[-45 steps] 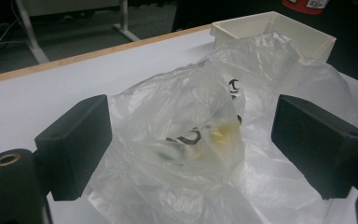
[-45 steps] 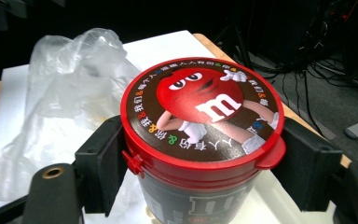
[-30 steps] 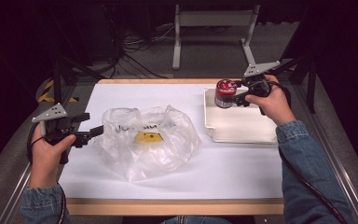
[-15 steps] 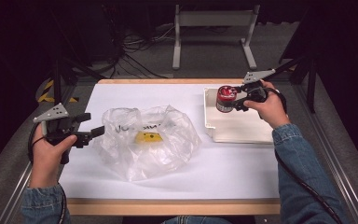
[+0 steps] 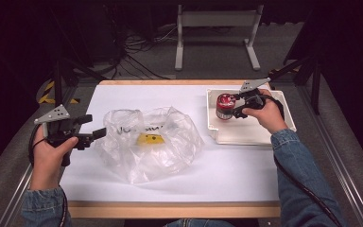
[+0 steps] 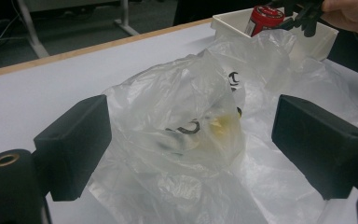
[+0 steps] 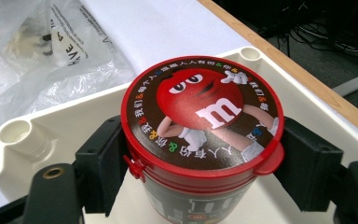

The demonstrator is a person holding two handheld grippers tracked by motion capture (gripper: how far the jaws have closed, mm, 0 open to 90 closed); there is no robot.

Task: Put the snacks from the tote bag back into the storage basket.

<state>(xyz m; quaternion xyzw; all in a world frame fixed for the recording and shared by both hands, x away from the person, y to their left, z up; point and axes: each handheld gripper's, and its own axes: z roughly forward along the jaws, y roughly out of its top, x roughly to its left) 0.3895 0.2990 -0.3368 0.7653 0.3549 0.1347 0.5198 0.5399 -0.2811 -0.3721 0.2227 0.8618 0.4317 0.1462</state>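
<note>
The right gripper, clamped on the red-lidded round candy tub, has sunk toward the white plastic tray at the table's far right corner. The left gripper, jaws wide apart, hovers level beside the crumpled clear plastic bag.

My left hand grips the left gripper low at the table's left side, forearm coming in from the bottom edge, denim sleeve at the wrist. Jaws point toward the table's middle, level, standing wide apart with nothing pressed between the pads. My right hand is stretched forward at the far right, wrist bent inward, right gripper pointing left. Its jaws sit clamped on both sides of something round, pads pressing its sides.
</note>
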